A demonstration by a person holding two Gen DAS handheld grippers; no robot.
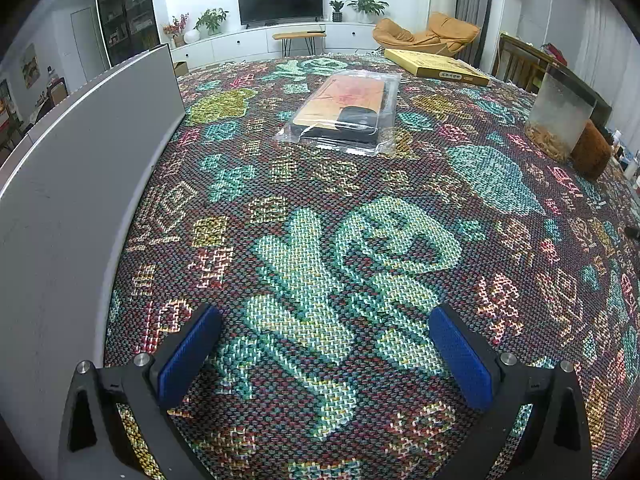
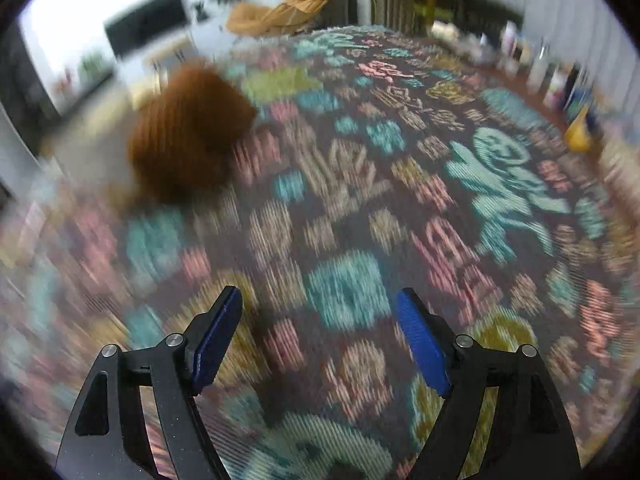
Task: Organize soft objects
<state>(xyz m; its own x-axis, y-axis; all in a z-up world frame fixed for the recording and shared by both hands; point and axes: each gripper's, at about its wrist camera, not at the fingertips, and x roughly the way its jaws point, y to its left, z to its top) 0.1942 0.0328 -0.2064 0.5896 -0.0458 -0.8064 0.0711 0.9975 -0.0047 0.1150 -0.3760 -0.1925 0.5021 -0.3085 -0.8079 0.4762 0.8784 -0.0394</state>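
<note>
A brown furry soft object (image 2: 188, 132) lies on the patterned tablecloth (image 2: 360, 184), up and to the left of my right gripper (image 2: 320, 304), well beyond its fingertips. The right wrist view is smeared by motion. That gripper is open, with only cloth showing between its blue pads (image 2: 420, 344). In the left wrist view the same brown object (image 1: 592, 152) sits at the far right beside a clear container (image 1: 560, 116). My left gripper (image 1: 324, 316) hangs open over the tablecloth (image 1: 320, 220), holding nothing.
A grey panel (image 1: 80, 184) stands along the left. A plastic-wrapped flat package (image 1: 344, 112) lies mid-table, a yellow flat box (image 1: 436, 66) at the far edge. Bottles and small items (image 2: 540, 68) line the right edge in the right wrist view.
</note>
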